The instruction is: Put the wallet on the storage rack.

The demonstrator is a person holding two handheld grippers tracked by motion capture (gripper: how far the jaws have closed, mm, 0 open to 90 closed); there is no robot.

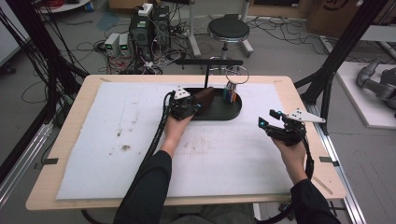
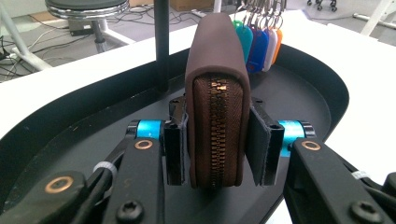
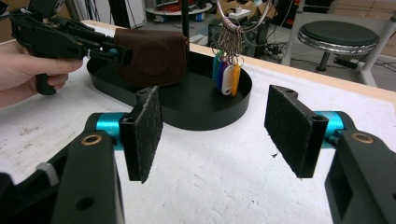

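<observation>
Wallet [image 2: 215, 88] is a brown zip-around pouch, standing on edge in the black oval tray [image 2: 327, 88], zipper end facing us, near the tray's post [image 2: 161, 44] and a bunch of coloured key tags [image 2: 257, 39] hanging behind it. Our left gripper [image 2: 217, 144] straddles its zipper end: left pad looks in contact, right pad shows a thin gap, so we read it as loosely bracketing, not clamped. We judge it light, soft-sided leather or similar: faces will give under the pads, the zipper spine is stiffer. Smooth skin may slip, so we'd grip flat on both broad faces, low near the zipper end. Our right gripper [image 3: 212, 137] hangs wide and empty over the white mat [image 3: 219, 196], well short of the tray.
</observation>
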